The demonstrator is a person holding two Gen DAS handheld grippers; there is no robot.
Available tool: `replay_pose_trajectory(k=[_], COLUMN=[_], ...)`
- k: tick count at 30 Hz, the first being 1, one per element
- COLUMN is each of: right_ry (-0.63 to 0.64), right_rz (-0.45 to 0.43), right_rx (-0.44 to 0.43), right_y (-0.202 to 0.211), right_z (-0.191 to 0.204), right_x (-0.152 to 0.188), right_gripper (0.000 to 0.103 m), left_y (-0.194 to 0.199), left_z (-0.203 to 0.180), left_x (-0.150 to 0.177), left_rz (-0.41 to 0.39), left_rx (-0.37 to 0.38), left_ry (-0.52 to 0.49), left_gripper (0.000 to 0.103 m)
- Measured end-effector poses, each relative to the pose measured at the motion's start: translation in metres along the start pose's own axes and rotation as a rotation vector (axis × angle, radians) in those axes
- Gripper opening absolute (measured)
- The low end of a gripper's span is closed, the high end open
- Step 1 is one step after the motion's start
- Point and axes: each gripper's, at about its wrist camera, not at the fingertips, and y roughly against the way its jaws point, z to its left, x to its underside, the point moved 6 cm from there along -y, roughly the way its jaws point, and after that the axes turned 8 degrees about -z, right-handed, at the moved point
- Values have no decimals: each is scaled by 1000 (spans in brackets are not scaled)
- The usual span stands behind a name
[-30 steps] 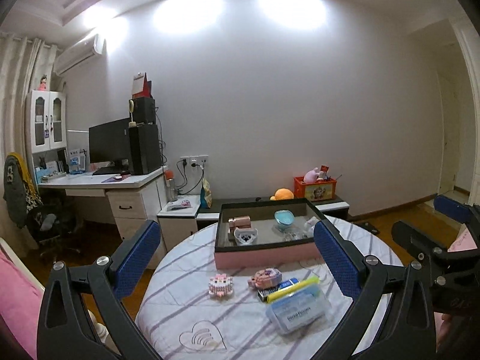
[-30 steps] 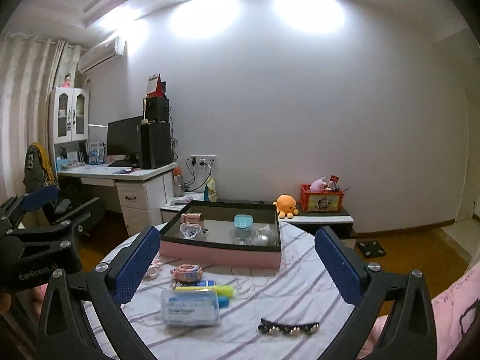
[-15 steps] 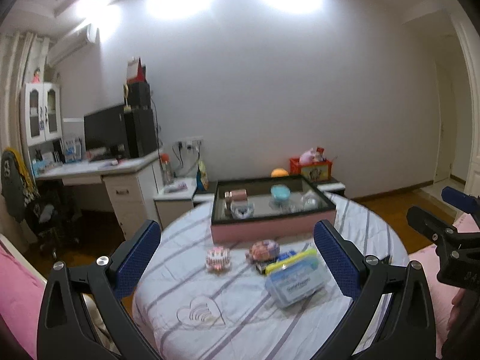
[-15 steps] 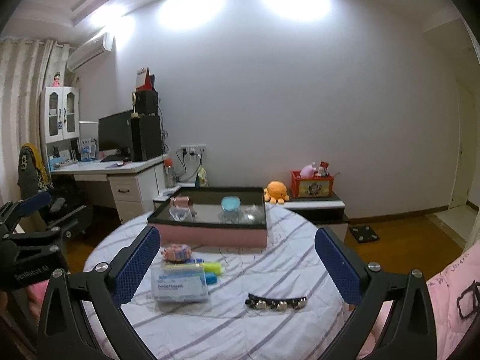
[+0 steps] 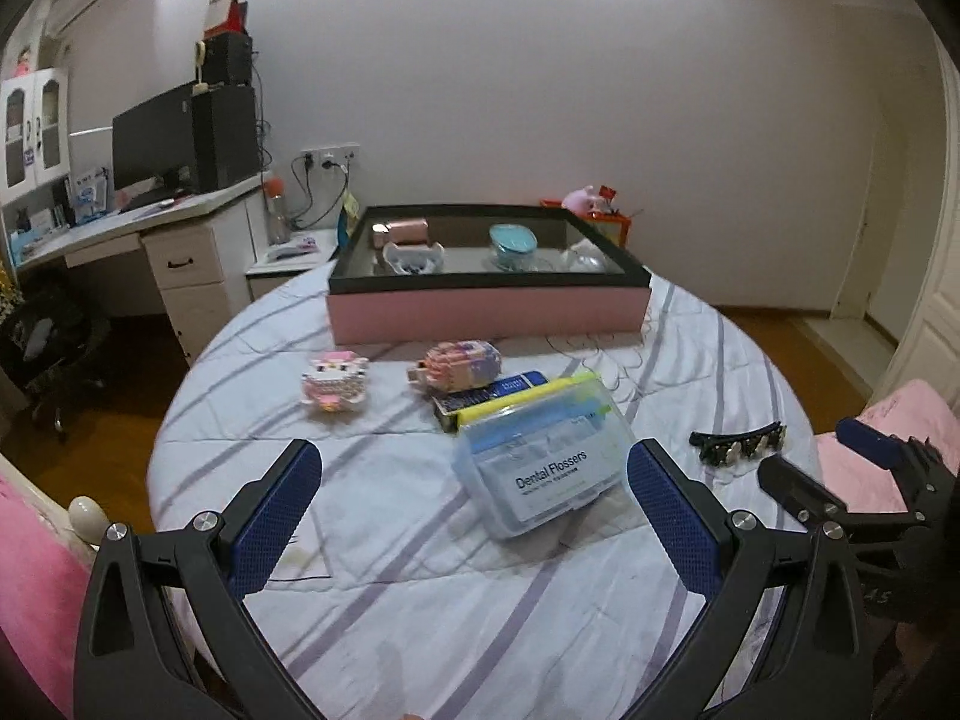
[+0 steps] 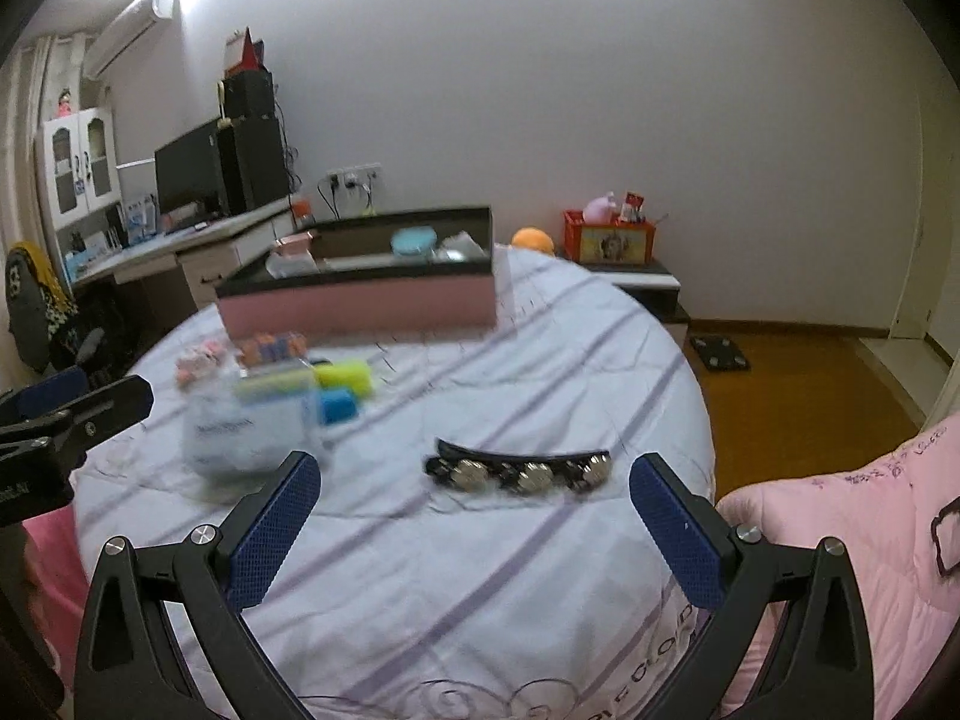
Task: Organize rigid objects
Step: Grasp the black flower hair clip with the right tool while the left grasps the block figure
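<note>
Both tools are held above the round counter (image 5: 420, 600) with jaws wide and nothing gripped. The left gripper (image 5: 474, 510) is aimed at the clear floss box (image 5: 543, 468), which leans on a yellow marker (image 5: 522, 399) and a dark packet (image 5: 489, 396); a careless closure is judged likely to drag those along. The right gripper (image 6: 474, 516) is lined up on the black hair clip (image 6: 519, 471), which lies flat on soft cloth, so the cloth may be pinched or the clip may slip. The pink tray (image 5: 486, 306), already partly filled, is set at the far edge.
</note>
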Motion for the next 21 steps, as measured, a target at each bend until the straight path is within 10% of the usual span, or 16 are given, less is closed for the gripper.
replay_pose_trajectory(k=[21], right_ry=[-3], right_rz=[183], right_rx=[15], right_y=[-78], right_z=[-24], right_x=[8], right_gripper=[96], left_y=[-75], left_z=[98], left_x=[9], left_rz=[161], left_rx=[-184], left_ry=[48], left_gripper=[103])
